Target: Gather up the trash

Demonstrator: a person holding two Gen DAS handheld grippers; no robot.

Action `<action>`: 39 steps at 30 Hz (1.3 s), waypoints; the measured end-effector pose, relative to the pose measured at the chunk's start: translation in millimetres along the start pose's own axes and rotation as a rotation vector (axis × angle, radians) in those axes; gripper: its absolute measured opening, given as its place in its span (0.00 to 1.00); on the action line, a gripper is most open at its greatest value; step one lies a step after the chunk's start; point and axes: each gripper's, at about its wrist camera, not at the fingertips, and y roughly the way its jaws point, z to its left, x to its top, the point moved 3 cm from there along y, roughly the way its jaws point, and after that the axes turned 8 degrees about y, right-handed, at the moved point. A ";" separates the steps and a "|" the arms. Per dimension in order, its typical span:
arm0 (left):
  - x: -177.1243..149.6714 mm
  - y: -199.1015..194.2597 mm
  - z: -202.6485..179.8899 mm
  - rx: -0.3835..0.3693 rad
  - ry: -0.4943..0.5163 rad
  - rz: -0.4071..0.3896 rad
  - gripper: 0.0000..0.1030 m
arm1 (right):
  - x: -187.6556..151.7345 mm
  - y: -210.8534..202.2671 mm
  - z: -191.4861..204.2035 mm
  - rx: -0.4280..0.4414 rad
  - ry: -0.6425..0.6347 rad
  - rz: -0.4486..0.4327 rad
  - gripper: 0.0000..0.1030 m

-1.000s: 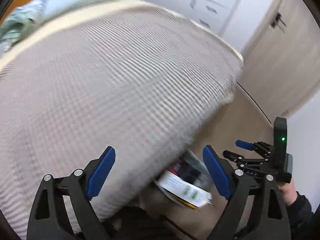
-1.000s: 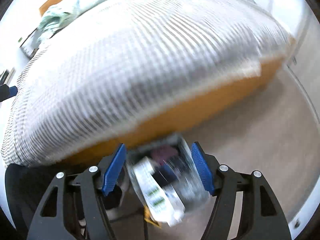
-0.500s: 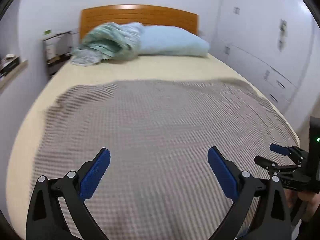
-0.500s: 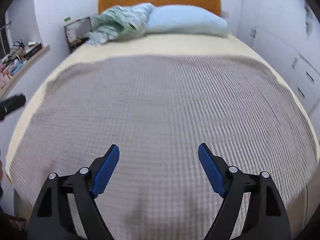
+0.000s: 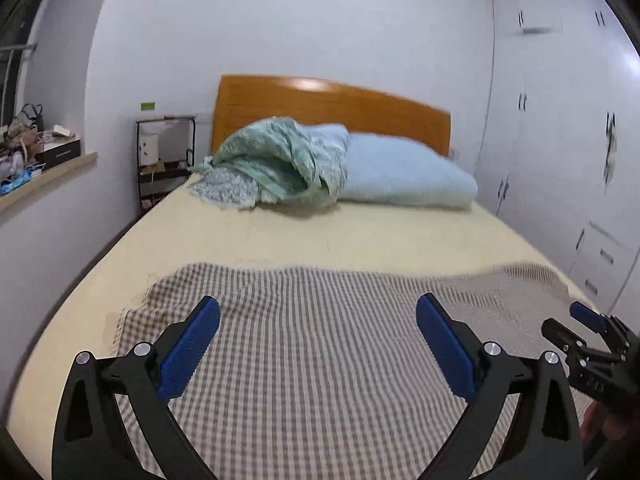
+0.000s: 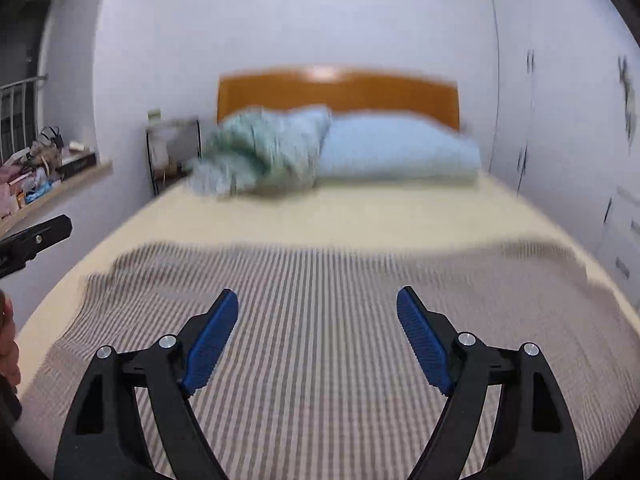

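Note:
No trash shows in either view now. My left gripper (image 5: 318,332) is open and empty, held over the checked grey blanket (image 5: 320,360) at the foot of the bed (image 5: 320,240). My right gripper (image 6: 317,322) is open and empty over the same blanket (image 6: 320,320). The right gripper also shows at the right edge of the left wrist view (image 5: 592,344). Part of the left gripper shows at the left edge of the right wrist view (image 6: 36,240).
A crumpled green quilt (image 5: 276,164) and a blue pillow (image 5: 404,176) lie by the wooden headboard (image 5: 332,108). A black wire bedside rack (image 5: 164,156) stands left of the bed. A cluttered sill (image 5: 36,164) runs along the left wall. White wardrobes (image 5: 560,160) line the right wall.
Both views have swung up from the floor beside the bed, where a clear bag of trash lay between the right fingers, to the bed top. The bag is out of view.

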 end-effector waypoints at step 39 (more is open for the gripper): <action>-32.1 -361.9 -52.5 0.041 0.103 -0.209 0.92 | -29.5 -288.3 13.0 -0.058 0.046 -0.092 0.84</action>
